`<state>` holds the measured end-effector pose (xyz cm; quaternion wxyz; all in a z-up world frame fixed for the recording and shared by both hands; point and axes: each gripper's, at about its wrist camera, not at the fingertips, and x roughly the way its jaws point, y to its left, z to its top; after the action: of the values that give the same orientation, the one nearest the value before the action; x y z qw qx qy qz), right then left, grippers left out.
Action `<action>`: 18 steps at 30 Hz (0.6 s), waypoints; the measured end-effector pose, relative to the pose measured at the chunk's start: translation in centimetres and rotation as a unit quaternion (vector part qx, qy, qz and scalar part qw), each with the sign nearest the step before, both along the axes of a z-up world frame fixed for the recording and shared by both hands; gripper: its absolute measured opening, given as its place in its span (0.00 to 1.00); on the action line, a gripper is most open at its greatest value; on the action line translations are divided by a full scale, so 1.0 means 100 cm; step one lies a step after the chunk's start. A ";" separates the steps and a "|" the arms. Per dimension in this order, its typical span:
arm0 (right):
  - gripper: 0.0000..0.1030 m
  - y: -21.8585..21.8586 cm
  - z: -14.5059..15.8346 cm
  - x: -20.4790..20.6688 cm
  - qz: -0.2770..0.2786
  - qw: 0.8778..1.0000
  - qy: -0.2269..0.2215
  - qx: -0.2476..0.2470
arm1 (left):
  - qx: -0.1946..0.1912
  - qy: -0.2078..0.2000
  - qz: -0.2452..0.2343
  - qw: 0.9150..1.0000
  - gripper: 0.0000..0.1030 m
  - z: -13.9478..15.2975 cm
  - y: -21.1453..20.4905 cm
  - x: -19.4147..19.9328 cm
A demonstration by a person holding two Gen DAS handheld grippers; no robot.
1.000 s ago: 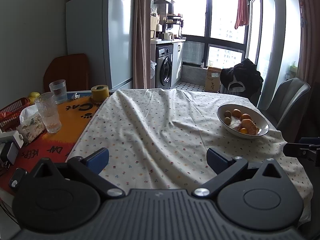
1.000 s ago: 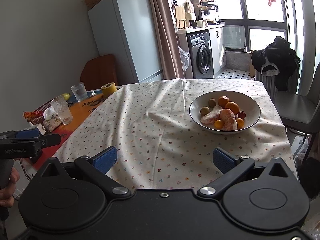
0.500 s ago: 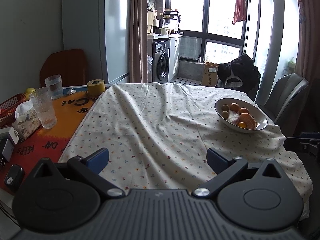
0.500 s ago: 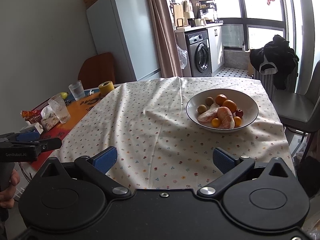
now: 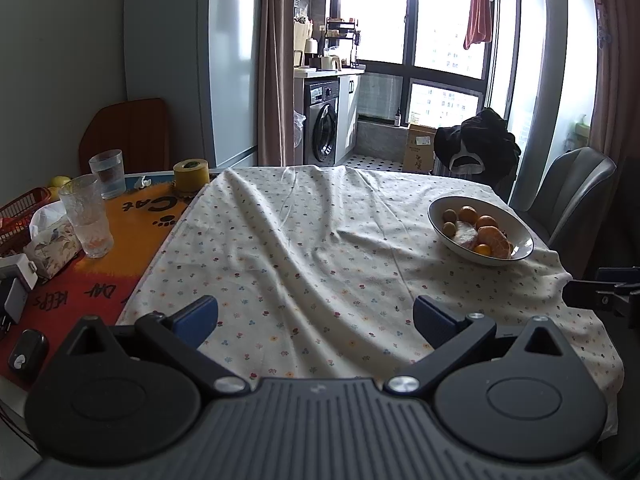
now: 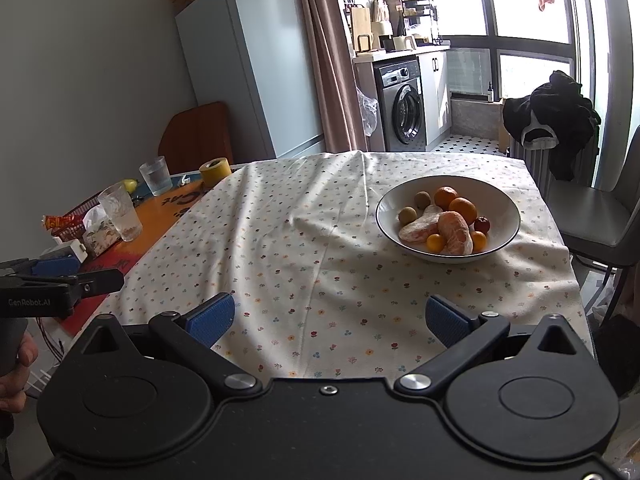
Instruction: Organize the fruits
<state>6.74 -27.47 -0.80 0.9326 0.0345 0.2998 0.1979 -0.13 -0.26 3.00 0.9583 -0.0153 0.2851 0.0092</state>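
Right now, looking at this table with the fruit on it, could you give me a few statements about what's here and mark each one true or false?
1. All the fruit sits in the white bowl. False: a yellow fruit lies at the table's far left, by the red basket.
2. The left gripper has its jaws apart and holds nothing. True.
3. The right gripper is clamped on an orange. False: its jaws are apart and empty, short of the bowl.
4. Two drinking glasses stand on the orange mat. True.
5. The floral tablecloth covers the whole table. False: the left part, with the mat, is uncovered.
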 end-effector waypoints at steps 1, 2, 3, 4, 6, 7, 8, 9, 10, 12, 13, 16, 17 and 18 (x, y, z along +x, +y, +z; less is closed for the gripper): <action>1.00 0.000 -0.001 0.000 0.001 1.000 0.000 0.000 | 0.000 0.000 -0.001 1.000 1.00 0.000 0.000 0.000; 1.00 0.001 -0.001 0.000 0.001 1.000 0.000 0.000 | 0.000 0.000 -0.001 1.000 1.00 0.000 0.000 0.000; 1.00 0.001 -0.001 0.000 0.001 1.000 0.000 0.000 | 0.000 0.000 0.000 1.000 1.00 0.001 0.000 0.000; 1.00 0.002 -0.001 -0.001 0.002 1.000 0.001 -0.001 | -0.001 0.000 0.001 1.000 1.00 0.001 0.000 -0.001; 1.00 0.002 -0.001 -0.001 0.004 1.000 0.000 -0.003 | -0.002 -0.002 0.002 1.000 1.00 0.002 0.001 -0.001; 1.00 0.003 -0.001 -0.002 0.004 1.000 -0.001 -0.002 | -0.002 -0.003 0.002 1.000 1.00 0.002 0.001 -0.002; 1.00 0.002 -0.001 -0.002 0.004 1.000 -0.001 -0.002 | -0.002 -0.003 0.003 1.000 1.00 0.003 0.002 -0.002; 1.00 0.002 0.000 -0.002 0.003 1.000 -0.001 -0.002 | -0.003 -0.003 0.004 1.000 1.00 0.003 0.002 -0.003; 1.00 0.002 0.000 -0.002 0.003 1.000 -0.001 -0.002 | -0.004 -0.004 0.004 1.000 1.00 0.004 0.002 -0.003; 1.00 0.002 0.000 -0.002 0.003 1.000 -0.001 -0.002 | -0.004 -0.004 0.004 1.000 1.00 0.005 0.003 -0.004; 1.00 0.002 0.000 -0.002 0.003 1.000 -0.001 -0.002 | -0.004 -0.004 0.004 1.000 1.00 0.005 0.003 -0.003; 1.00 0.002 0.000 -0.002 0.003 1.000 -0.001 -0.002 | -0.006 -0.003 0.004 1.000 1.00 0.006 0.002 -0.003; 1.00 0.002 0.000 -0.002 0.003 1.000 0.000 -0.002 | -0.006 -0.002 0.003 1.000 1.00 0.006 0.002 -0.003; 1.00 0.001 0.000 -0.002 0.003 1.000 0.000 -0.002 | -0.006 -0.002 0.002 1.000 1.00 0.007 0.002 -0.003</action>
<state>6.52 -27.34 -0.80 0.9319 0.0315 0.3004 0.2005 -0.41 -0.10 3.68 0.9588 -0.0215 0.2830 0.0093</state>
